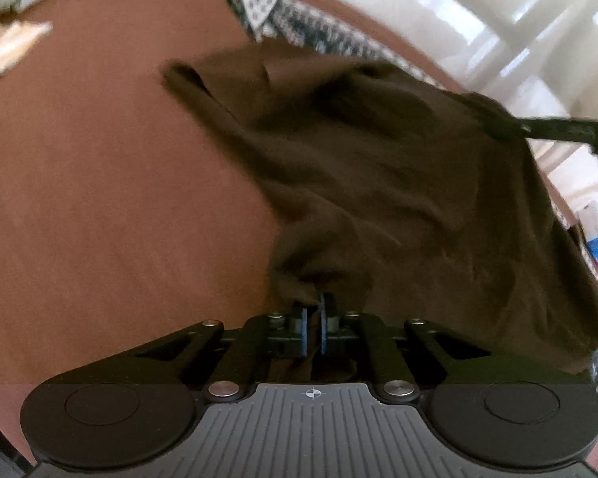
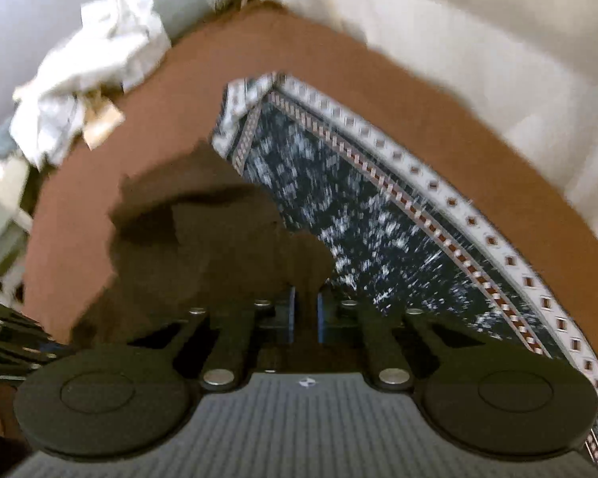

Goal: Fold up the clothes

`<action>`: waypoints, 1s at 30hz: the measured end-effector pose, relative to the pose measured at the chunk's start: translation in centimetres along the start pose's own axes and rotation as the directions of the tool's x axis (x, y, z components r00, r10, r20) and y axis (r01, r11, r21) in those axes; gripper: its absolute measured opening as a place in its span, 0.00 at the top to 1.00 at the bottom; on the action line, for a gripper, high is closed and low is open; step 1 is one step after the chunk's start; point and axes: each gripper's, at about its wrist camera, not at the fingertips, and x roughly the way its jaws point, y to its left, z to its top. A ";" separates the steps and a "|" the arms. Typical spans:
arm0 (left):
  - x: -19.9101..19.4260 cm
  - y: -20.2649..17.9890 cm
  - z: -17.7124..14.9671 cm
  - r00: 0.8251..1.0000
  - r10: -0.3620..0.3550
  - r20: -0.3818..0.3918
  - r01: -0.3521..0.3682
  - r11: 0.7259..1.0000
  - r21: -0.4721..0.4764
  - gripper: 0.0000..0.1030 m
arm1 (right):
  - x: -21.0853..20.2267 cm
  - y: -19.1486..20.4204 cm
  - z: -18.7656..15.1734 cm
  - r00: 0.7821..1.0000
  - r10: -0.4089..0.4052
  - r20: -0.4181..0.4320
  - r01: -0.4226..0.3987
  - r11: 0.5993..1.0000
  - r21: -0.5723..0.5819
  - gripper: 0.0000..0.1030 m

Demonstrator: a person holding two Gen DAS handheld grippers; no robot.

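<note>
Rust-brown bedding (image 1: 99, 183) covers what looks like a bed, and everything lies on it. Nearest, in the left wrist view, the left gripper (image 1: 313, 328) has its blue-padded fingers (image 1: 302, 330) drawn narrow on a bunched edge of the dark brown garment (image 1: 378, 167), which spreads away ahead of them and to their right. In the right wrist view the right gripper (image 2: 305, 318) is likewise pinched on a narrow strip of the same brown cloth (image 2: 203, 231), which rises straight between its fingers and billows off to their left.

Both grips look thin to me, a fold of hem rather than a good bite, so a sharp lift could pull the fabric out of one hand and let that side drop in a heap. The views are blurred, which suggests quick motion and raises that risk.

Beyond the right fingers, and partly under the garment, lies a dark patterned cloth (image 2: 358, 207) with a white chequered border. If a lower layer were caught with the hem, it would drag along and spoil the fold; I cannot tell whether it is.

Farther off, ahead and left of both fingers, a crumpled white pile (image 2: 91, 67) sits at the bedding's edge, well apart and unlikely to interfere.
</note>
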 end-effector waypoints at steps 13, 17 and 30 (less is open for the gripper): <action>-12.2 -8.8 10.0 0.902 -0.289 0.320 0.214 0.944 0.251 1.00 | -25.1 3.3 -5.0 0.858 -0.259 0.444 0.179 0.960 0.215 0.90; -17.4 -13.4 11.9 0.807 -0.428 0.406 0.279 0.884 0.376 1.00 | -34.0 6.1 -7.1 0.745 -0.347 0.569 0.231 0.935 0.269 0.90; -33.1 -18.3 9.3 0.539 -0.654 0.531 0.218 0.717 0.662 1.00 | -46.9 16.8 -12.7 0.562 -0.408 0.719 0.269 0.913 0.308 0.90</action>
